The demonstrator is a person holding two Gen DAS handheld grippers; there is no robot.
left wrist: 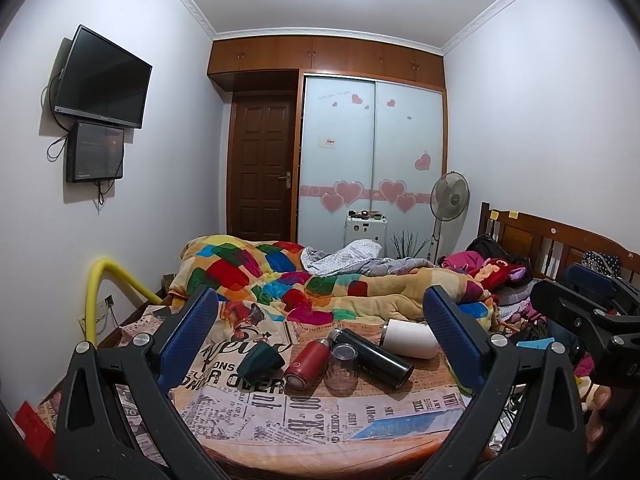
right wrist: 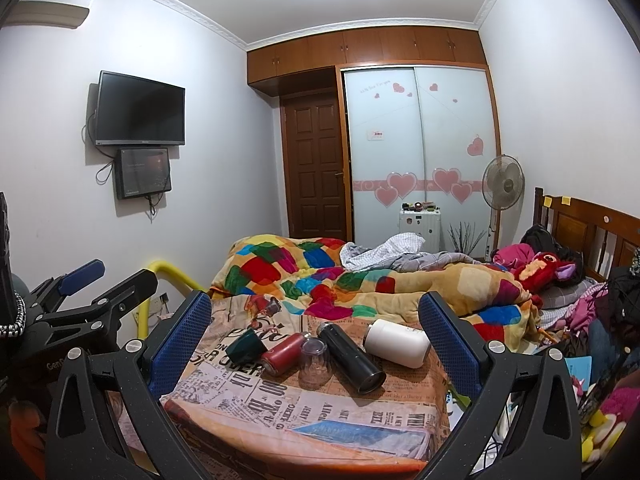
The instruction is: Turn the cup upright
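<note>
Bedroom, newsprint-pattern bed cover (left wrist: 320,412) as work surface. Both my tongs, left gripper (left wrist: 320,344) and right gripper (right wrist: 316,340), spread wide, empty, short of cluster. Clear glass cup (left wrist: 342,366) mouth-down between red bottle (left wrist: 306,364) and black flask (left wrist: 376,354). Approach step; next needs narrow entry between neighbours. Glass rim hard to see.

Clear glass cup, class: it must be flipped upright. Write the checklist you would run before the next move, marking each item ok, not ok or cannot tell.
1. Clear glass cup found, base up among the bottles: ok.
2. Left tool open, holding nothing: ok.
3. Right tool open, holding nothing: ok.
4. Free room around the cup: not ok; red bottle and black bottle crowd both sides.
5. Cup touching those bottles: cannot tell.
6. Firm footing: cannot tell; it stands on a newspaper-print sheet over the bed.
</note>
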